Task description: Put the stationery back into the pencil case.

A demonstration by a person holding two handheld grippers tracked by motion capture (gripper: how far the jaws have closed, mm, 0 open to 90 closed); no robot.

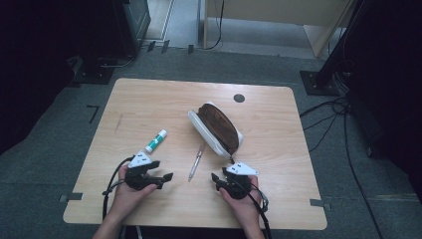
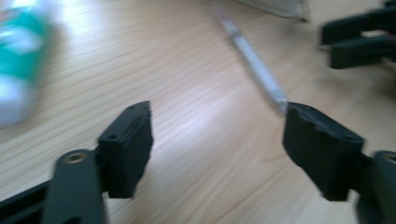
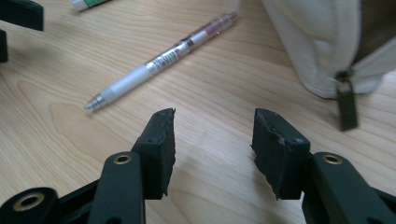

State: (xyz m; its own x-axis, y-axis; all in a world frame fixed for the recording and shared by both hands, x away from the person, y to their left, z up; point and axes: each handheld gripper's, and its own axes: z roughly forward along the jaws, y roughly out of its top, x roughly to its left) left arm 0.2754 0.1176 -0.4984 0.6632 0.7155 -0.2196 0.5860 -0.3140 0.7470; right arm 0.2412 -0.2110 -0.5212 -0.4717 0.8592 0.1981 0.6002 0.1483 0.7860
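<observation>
Glue stick point(image 1: 156, 141) is lying loose on the bench point(image 1: 149, 99), far left, pointing toward the pencil case point(image 1: 215, 129). Left claw point(image 1: 164, 178) is hovering low just below it, jaws spread wide, gripping nothing, seemingly lining up on the pen point(image 1: 196, 162). Pen is resting between the 2 claws, tip toward the person. Right claw point(image 1: 215, 178) is sitting half open, empty, near the case's zip pull point(image 3: 346, 105), mouth unzipped, likely to receive items.

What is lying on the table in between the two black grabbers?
A pen lies on the bare wood between the left gripper and the right gripper, touching neither. The high view shows this best.
</observation>
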